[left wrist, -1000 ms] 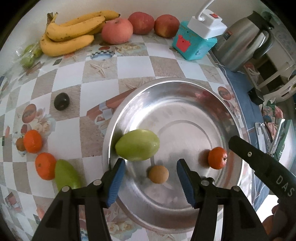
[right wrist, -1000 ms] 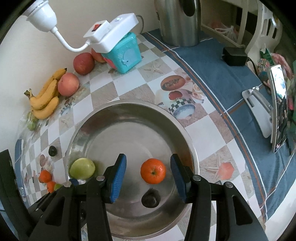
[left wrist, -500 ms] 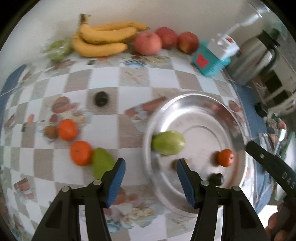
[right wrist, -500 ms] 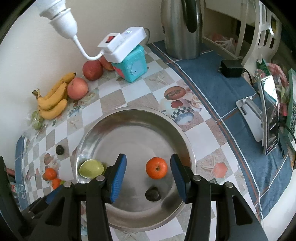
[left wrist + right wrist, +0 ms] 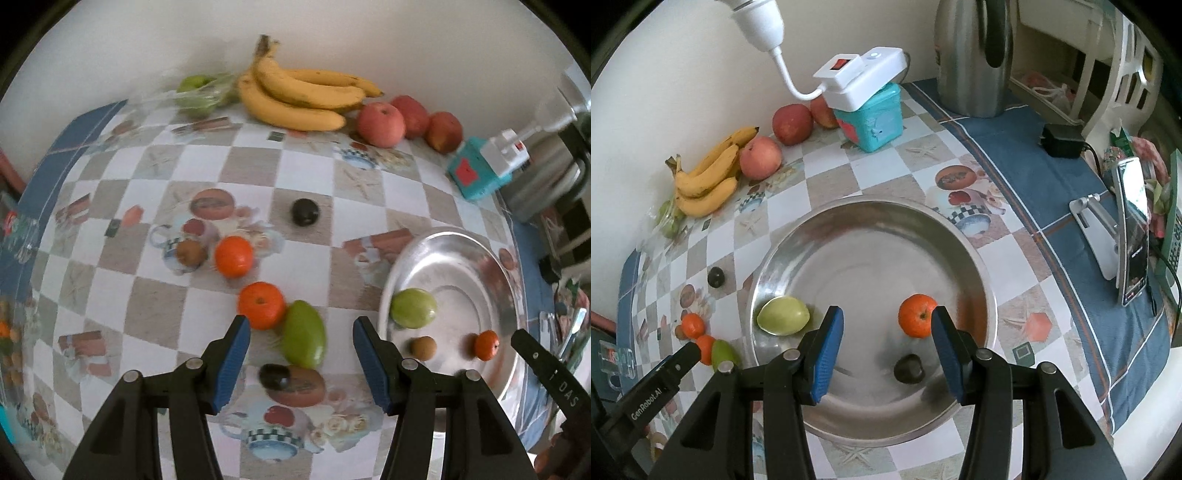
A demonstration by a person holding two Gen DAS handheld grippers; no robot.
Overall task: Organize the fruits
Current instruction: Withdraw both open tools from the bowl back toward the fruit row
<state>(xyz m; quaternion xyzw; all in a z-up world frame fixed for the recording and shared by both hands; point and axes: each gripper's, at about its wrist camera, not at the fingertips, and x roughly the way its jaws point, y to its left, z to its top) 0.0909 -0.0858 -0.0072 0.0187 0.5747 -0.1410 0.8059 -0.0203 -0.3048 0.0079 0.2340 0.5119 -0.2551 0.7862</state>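
The steel bowl (image 5: 458, 251) (image 5: 875, 218) holds a green fruit (image 5: 413, 308) (image 5: 783, 316), a small brown fruit (image 5: 423, 347), a tangerine (image 5: 486, 345) (image 5: 917, 316) and a dark fruit (image 5: 908, 368). My left gripper (image 5: 301, 354) is open above the table, left of the bowl; a green mango (image 5: 304, 335) and a dark fruit (image 5: 274, 376) lie between its fingers, a tangerine (image 5: 261, 305) just ahead. My right gripper (image 5: 886, 347) is open and empty over the bowl's near part.
On the table lie another tangerine (image 5: 234, 257), a brown fruit (image 5: 190, 253) and a dark fruit (image 5: 305, 212). Bananas (image 5: 295, 96), apples (image 5: 380, 124) and bagged green fruit (image 5: 195, 92) line the wall. A teal box (image 5: 871, 118), kettle (image 5: 975, 55) and phone stand (image 5: 1123, 229) stand right.
My left gripper has swung left, off the bowl and over the loose fruit on the table. My right gripper has risen and drawn back a little over the bowl. Both stay open.
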